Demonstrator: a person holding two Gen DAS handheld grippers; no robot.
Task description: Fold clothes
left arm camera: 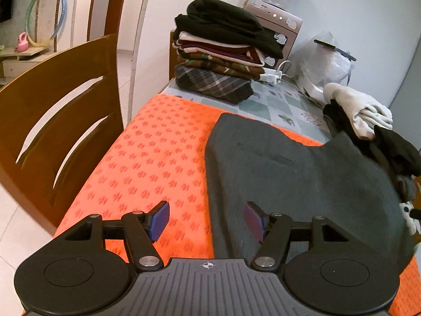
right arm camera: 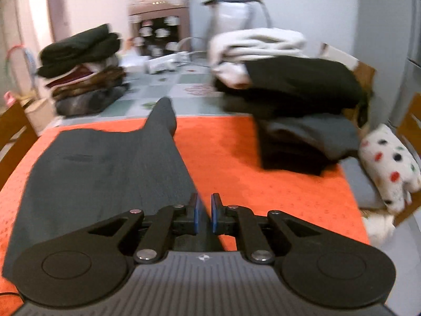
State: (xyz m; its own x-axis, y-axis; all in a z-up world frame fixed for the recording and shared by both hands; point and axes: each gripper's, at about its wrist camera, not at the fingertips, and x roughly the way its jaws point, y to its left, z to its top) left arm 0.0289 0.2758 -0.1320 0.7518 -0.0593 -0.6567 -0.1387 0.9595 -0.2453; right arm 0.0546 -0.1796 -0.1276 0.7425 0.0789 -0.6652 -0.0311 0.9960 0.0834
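surface (left arm camera: 263,105): tiled-pattern cloth at the back, an orange towel (left arm camera: 147,152) spread over the near part.
dark grey garment (right arm camera: 105,168): lies flat on the towel, centre-left in the right wrist view, 1 narrow part reaching toward the upper middle.
handling: judged soft, limp and light; it should drape and slide little on terry. Best taken at an edge or corner.
folded stack (left arm camera: 221,55): upper centre of the left view.
left gripper (left arm camera: 206,220): jaws wide apart over the garment's left edge.
right gripper (right arm camera: 204,213): jaws nearly together at the right edge; whether cloth is pinched, I cannot tell.
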